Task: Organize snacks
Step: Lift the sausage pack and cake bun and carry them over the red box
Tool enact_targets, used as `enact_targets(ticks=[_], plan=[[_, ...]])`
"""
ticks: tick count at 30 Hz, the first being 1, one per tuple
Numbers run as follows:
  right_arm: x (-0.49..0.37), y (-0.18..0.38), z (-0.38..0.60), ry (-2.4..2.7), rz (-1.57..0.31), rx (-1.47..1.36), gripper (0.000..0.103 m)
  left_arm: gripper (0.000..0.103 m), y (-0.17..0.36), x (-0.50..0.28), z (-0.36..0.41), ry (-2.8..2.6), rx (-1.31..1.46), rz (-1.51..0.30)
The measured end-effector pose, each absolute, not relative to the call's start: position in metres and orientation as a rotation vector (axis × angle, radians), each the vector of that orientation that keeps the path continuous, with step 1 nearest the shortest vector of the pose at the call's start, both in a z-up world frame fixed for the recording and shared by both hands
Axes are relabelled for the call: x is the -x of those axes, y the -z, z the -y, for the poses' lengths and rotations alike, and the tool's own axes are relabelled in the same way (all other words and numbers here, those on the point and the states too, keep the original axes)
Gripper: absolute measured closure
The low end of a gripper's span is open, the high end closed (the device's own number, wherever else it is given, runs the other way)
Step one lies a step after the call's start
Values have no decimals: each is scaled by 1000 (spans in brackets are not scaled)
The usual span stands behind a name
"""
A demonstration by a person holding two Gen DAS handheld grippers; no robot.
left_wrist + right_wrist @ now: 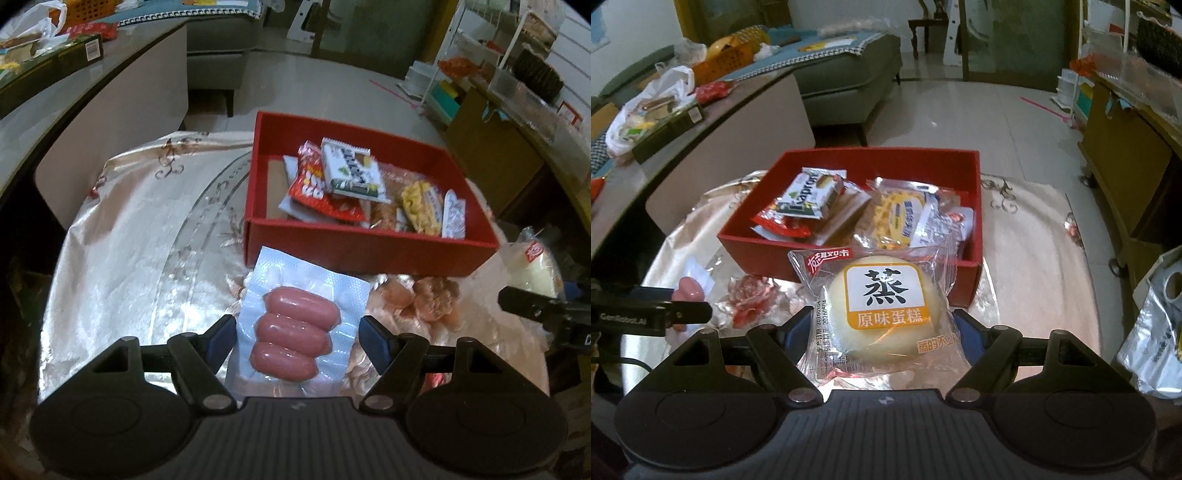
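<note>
My left gripper (297,334) is shut on a clear vacuum pack of three pink sausages (295,325), its blue pads pressing the pack's two sides above the tablecloth. My right gripper (882,328) is shut on a wrapped round steamed cake (882,295) with an orange and white label. Just beyond both stands a red box (369,247) (757,247) with several snack packets piled inside. The cake (539,269) also shows at the right edge of the left wrist view. A sausage end (689,290) shows at the left of the right wrist view.
The round table wears a shiny floral cloth (147,240). A long counter (701,147) with bags and boxes runs along the left, with a grey sofa (849,74) behind it. A wooden cabinet (1126,155) and a silver bag (1156,332) stand on the right.
</note>
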State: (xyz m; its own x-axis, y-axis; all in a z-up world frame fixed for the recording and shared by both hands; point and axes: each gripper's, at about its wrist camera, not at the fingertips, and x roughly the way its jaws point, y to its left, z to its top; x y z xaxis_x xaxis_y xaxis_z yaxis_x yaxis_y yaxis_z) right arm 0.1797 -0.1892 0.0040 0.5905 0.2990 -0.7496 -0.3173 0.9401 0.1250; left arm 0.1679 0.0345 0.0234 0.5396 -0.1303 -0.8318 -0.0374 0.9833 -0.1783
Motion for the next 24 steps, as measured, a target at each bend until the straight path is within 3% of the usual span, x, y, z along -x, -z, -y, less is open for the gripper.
enact_targets(ticks=[24], plan=[[-205, -46, 173, -408, -738, -23, 20, 37, -71, -208, -20, 56, 217, -808]])
